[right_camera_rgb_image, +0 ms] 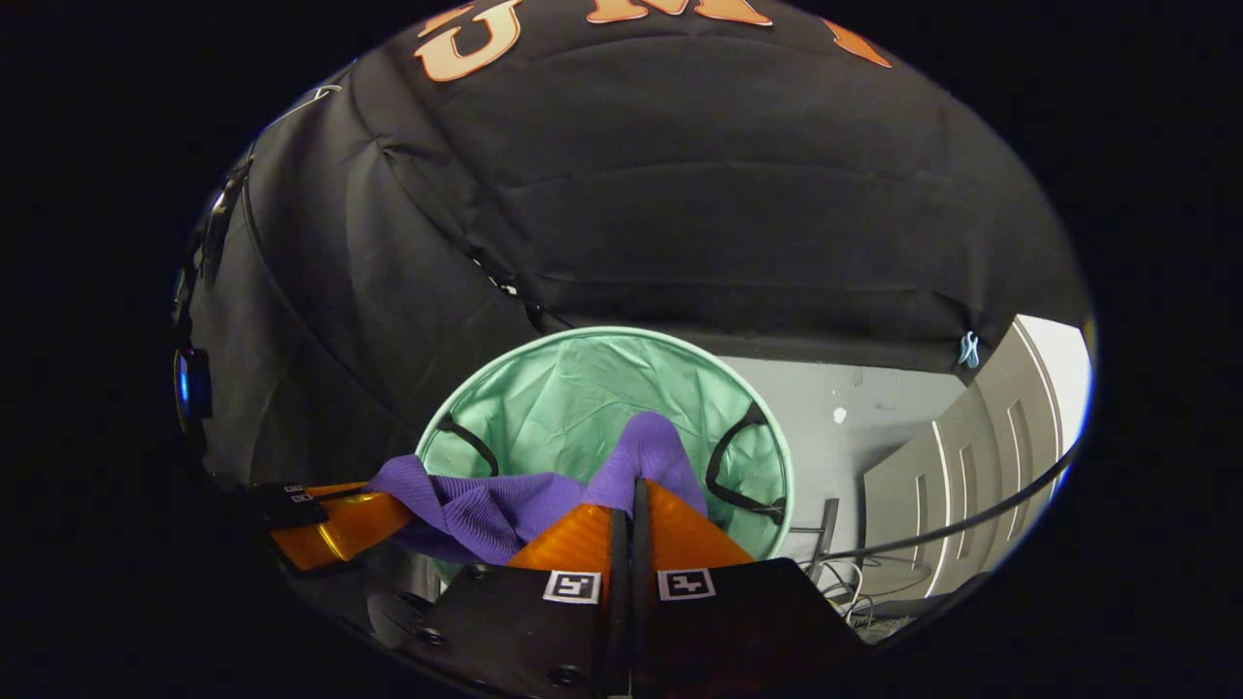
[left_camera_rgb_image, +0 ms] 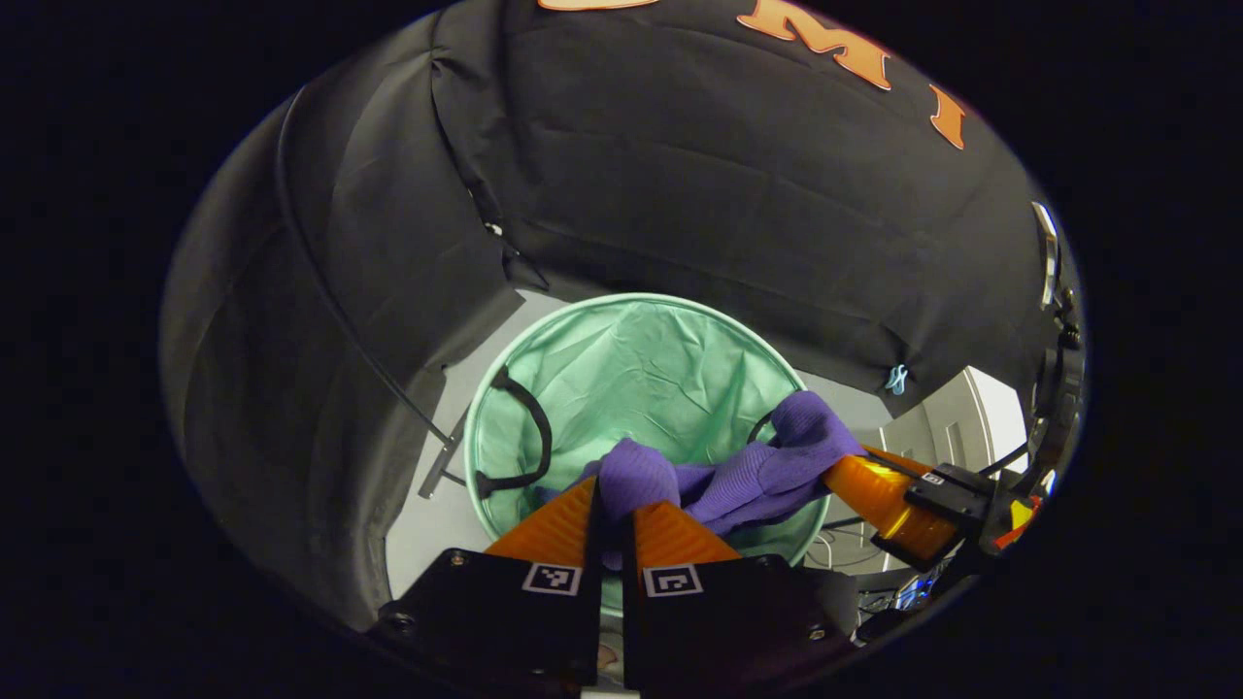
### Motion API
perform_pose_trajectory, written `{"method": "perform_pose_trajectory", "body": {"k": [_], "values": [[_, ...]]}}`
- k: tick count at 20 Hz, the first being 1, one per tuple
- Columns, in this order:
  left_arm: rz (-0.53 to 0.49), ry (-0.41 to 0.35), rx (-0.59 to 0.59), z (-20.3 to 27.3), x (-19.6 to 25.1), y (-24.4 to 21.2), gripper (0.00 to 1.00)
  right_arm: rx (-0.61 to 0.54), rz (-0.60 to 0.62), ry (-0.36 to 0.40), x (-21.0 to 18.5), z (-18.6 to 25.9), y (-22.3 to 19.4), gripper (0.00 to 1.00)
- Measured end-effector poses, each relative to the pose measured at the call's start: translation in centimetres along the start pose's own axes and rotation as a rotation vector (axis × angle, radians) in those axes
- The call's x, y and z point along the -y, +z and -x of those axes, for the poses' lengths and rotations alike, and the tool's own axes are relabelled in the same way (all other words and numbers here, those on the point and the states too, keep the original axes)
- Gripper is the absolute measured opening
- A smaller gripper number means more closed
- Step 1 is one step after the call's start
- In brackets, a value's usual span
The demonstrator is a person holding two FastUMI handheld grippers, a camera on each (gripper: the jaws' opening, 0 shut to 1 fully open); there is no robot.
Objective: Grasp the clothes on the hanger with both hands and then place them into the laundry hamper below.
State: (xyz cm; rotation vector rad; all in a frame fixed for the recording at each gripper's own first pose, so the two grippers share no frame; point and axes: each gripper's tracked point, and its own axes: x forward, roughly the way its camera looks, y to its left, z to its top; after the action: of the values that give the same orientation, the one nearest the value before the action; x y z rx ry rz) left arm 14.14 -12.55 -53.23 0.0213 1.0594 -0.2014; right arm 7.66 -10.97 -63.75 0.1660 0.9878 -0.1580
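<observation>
- Laundry hamper (left_camera_rgb_image: 631, 359): pale green, round, mouth open, directly under both hand-held grippers; floor visible beside it at 3 o'clock in the right gripper view.
- Purple garment (left_camera_rgb_image: 738, 476): bunched, strung between the two, hanging over the hamper's near rim.
- Left hand-held gripper (left_camera_rgb_image: 612, 510): fingers clamped on the garment's one end.
- Right hand-held gripper (right_camera_rgb_image: 631, 505): fingers pinched together on the other end.
- Step: lower both together toward 12 o'clock, past the rim, before releasing, so no cloth drapes outside.

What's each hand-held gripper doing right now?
Left hand-held gripper: closed on the purple garment, over the green hamper.
Right hand-held gripper: closed on the same garment's other end.
</observation>
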Motion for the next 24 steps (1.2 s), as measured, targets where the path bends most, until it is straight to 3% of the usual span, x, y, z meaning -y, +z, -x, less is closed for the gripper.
{"method": "perform_pose_trajectory", "body": {"k": [2, 4, 5, 6, 8, 9, 11, 12, 13, 14, 15, 16, 17, 24], "values": [[0.011, -0.019, -0.023, -0.2, 0.2, -1.0, 0.14, -0.031, -0.016, -0.018, 0.5, -0.3, -1.3, 0.08], [0.024, -0.034, -0.006, 0.2, 0.5, -0.7, 0.16, -0.075, -0.007, 0.001, 0.2, -0.2, -2.7, 0.19], [0.023, -0.046, 0.004, 0.5, 1.0, -0.4, 0.26, -0.061, -0.014, 0.02, -0.2, 0.0, -2.6, 0.19], [0.013, -0.047, 0.013, 0.9, 1.2, -0.1, 0.32, -0.049, -0.011, 0.021, -0.4, 0.3, -2.0, 0.32], [-0.001, -0.038, 0.039, 1.5, 1.1, 0.5, 0.61, -0.022, 0.011, 0.025, -0.8, 1.3, -1.4, 0.46], [0.001, -0.039, 0.051, 2.0, 1.2, 0.8, 0.75, -0.007, 0.017, 0.029, -1.0, 1.7, -0.9, 0.62], [0.009, -0.025, 0.078, 3.5, 1.2, 1.1, 0.76, 0.021, 0.018, 0.03, -1.5, 2.6, -0.4, 0.77], [0.006, -0.015, 0.098, 4.2, 1.0, 1.4, 0.85, 0.04, 0.018, 0.022, -1.3, 3.3, -0.1, 0.85], [0.004, 0.001, 0.117, 4.8, 0.6, 1.7, 0.85, 0.06, 0.016, 0.011, -1.1, 4.3, 0.3, 0.92], [0.004, 0.008, 0.137, 5.8, 0.4, 1.9, 0.96, 0.077, 0.012, 0.007, -1.1, 5.1, 0.8, 0.99], [0.009, 0.01, 0.158, 6.9, 0.4, 2.3, 0.96, 0.098, 0.008, 0.009, -1.1, 5.9, 1.2, 0.9], [0.018, 0.008, 0.183, 8.1, 0.3, 2.7, 0.96, 0.119, 0.002, 0.011, -1.2, 6.9, 1.7, 0.9], [0.026, 0.006, 0.21, 9.4, 0.3, 3.3, 0.96, 0.14, -0.004, 0.014, -1.2, 7.9, 2.3, 0.99], [0.002, 0.015, 0.442, 19.2, -0.3, 7.0, 0.96, 0.312, 0.006, 0.031, -2.5, 17.1, 7.3, 0.98]]}}
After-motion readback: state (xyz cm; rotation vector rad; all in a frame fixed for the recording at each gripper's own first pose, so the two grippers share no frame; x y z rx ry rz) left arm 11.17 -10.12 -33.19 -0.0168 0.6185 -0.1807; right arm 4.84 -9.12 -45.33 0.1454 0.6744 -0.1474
